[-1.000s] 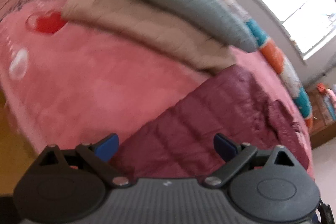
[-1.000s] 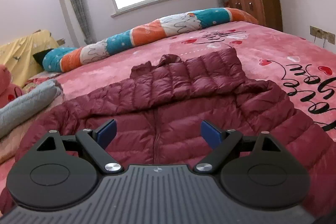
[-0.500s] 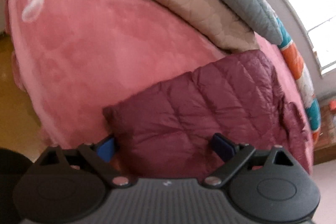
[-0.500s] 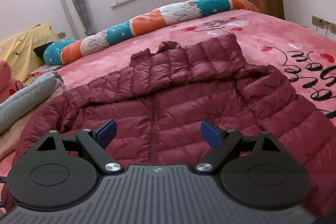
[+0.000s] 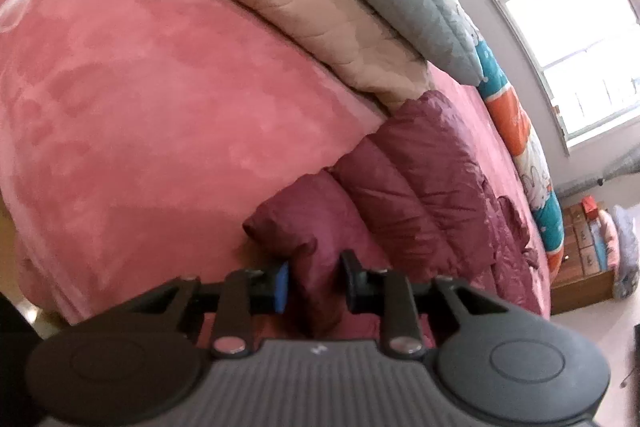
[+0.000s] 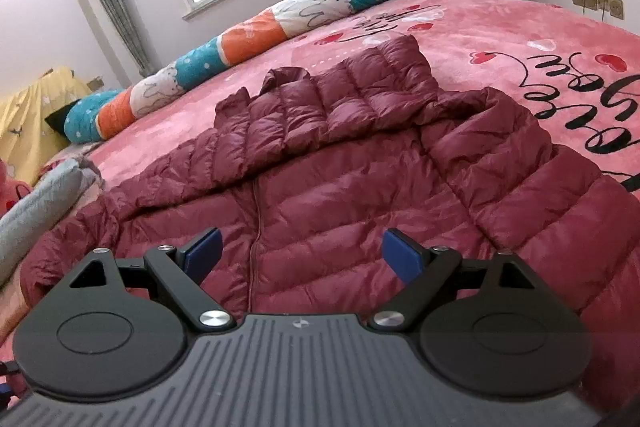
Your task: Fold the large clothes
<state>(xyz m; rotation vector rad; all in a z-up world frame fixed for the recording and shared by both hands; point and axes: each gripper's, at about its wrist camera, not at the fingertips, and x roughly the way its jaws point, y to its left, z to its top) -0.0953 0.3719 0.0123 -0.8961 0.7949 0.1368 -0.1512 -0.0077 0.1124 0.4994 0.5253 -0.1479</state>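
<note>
Jacket is lying spread on the bed: puffy, light, slick shell. Left claw is closing on its sleeve cuff; right claw is hovering wide apart over the hem. Seams look like the best grip.

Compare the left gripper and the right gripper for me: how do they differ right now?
The left gripper has its jaws closing, with a bunched corner of the maroon quilted puffer jacket pinched between them; the right gripper has jaws spread wide and holds nothing. The left gripper sits at the jacket's edge beside bare pink blanket; the right gripper hangs over the jacket's front, near its zip. Both have blue pads and point at the same jacket.
</note>
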